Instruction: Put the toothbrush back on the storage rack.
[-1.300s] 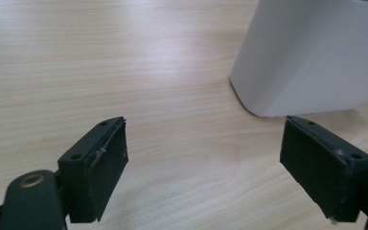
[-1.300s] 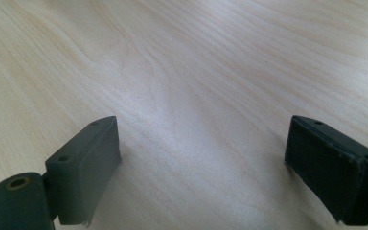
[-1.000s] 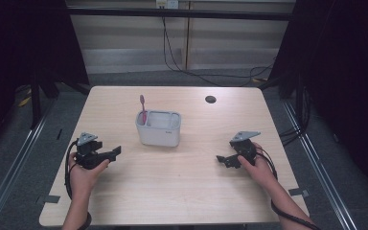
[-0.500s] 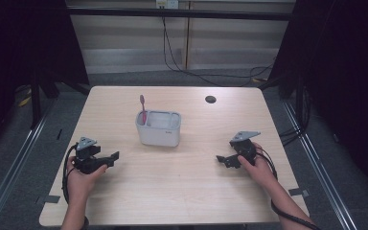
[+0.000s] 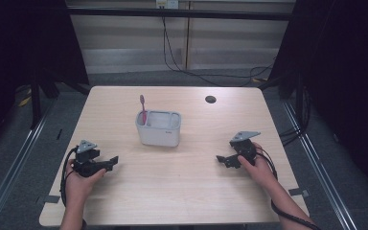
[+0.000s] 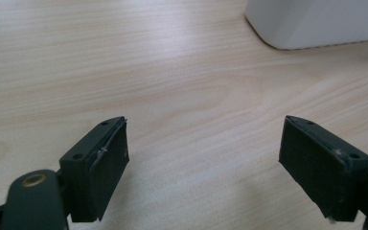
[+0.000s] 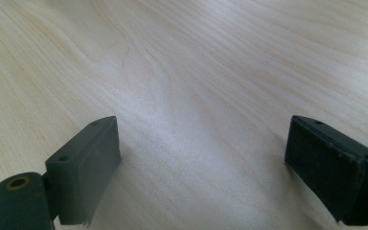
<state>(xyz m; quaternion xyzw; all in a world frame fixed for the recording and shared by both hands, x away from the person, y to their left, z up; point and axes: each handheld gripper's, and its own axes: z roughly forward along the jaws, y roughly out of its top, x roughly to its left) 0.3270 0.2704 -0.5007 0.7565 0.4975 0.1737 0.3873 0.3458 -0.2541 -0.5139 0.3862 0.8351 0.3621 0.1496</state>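
Take the white holder [image 5: 158, 128] near the middle of the table [image 5: 182, 191] as your landmark. A pink toothbrush [image 5: 143, 108] stands upright in its left-hand compartment, handle down inside and head up above the rim. The compartment beside it looks bare, though its floor is partly hidden by the wall.

Your left gripper [image 5: 110, 162] sits on the near side of the holder and off to its left, well apart from it, resting low over the wood in your left hand [image 5: 79, 179]. In the left gripper view its jaws stand wide apart with nothing but bare table between them, and a rounded lower corner of the holder [image 6: 316, 24] shows at the top right, ahead of the jaws and clear of them.

Your right gripper [image 5: 223, 160] lies on the near side of the holder too, off to its right and well apart from it, held in your right hand [image 5: 258, 167]. Its jaws are likewise spread wide and hold nothing; the right gripper view shows plain wood grain between them.

Beyond the holder and to its right, a small dark round hole [image 5: 210, 99] sits in the tabletop.
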